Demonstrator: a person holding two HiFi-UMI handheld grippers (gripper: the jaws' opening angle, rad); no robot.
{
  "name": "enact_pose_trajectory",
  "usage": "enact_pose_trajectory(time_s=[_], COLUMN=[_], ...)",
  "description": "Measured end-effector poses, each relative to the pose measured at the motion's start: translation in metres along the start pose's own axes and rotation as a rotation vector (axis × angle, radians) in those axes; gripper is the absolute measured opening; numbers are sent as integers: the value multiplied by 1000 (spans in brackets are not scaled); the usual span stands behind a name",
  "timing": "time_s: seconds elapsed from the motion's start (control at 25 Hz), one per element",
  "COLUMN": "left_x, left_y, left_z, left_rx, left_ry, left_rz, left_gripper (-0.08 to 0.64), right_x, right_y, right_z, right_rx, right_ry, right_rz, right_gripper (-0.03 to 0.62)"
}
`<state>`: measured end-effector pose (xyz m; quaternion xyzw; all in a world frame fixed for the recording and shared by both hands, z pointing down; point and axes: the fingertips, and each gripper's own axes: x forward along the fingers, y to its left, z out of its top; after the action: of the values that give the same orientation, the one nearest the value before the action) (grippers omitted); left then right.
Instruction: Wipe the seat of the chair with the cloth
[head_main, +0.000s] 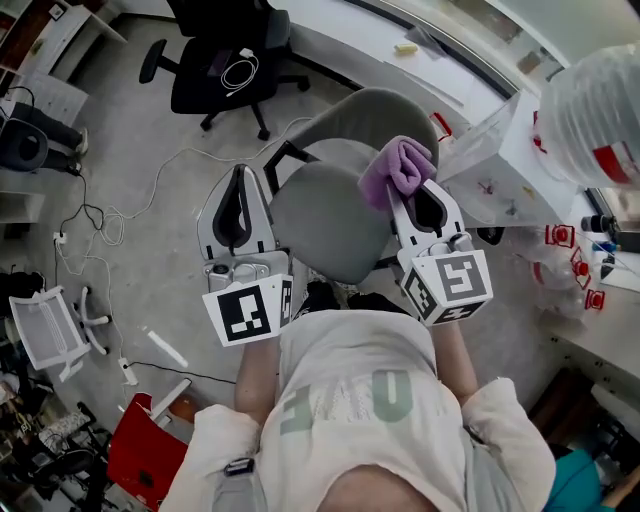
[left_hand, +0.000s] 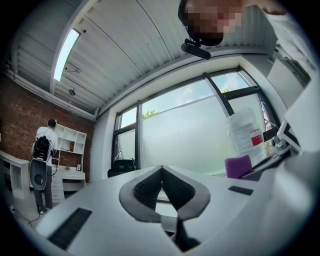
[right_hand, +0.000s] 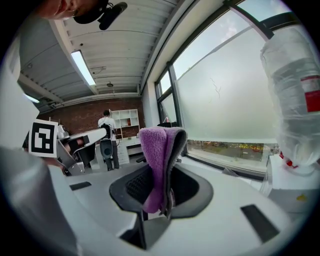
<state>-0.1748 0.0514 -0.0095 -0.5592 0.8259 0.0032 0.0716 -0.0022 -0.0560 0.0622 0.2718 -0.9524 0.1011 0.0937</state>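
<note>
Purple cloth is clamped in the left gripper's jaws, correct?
Wrong gripper. The purple cloth is clamped in the right gripper's jaws, as the right gripper view shows. The left gripper is shut on nothing.

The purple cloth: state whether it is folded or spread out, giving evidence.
Folded. The purple cloth stands doubled over, its layers pinched between the shut jaws of the right gripper; the head view shows it bunched.

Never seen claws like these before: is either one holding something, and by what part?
The right gripper is shut on the purple cloth, pinching its folded lower end, and the rest sticks out past the tips. The left gripper is shut and empty.
</note>
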Motion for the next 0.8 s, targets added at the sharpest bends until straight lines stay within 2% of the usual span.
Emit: enact_pose_trajectory(time_s=[0.24, 0.4, 0.48, 0.6, 0.8], left_x=[28, 41, 50, 60, 74], left_y=[7, 16, 20, 22, 26], left_z=[-1, -29, -57, -118, -226], left_rx=[13, 39, 42, 67, 48], left_ry=[-21, 2, 15, 60, 84], left_rz=[-43, -83, -93, -132, -166], left_gripper=[12, 12, 12, 12, 12], right_x=[23, 55, 80, 123, 204], right_y=[3, 8, 5, -1, -16], right_z=[2, -24, -51, -107, -229], right_rx=[28, 162, 228, 300, 426], right_ry=[4, 47, 84, 137, 222], right_rz=[-14, 8, 15, 22, 19], right_gripper=[89, 87, 87, 89, 87])
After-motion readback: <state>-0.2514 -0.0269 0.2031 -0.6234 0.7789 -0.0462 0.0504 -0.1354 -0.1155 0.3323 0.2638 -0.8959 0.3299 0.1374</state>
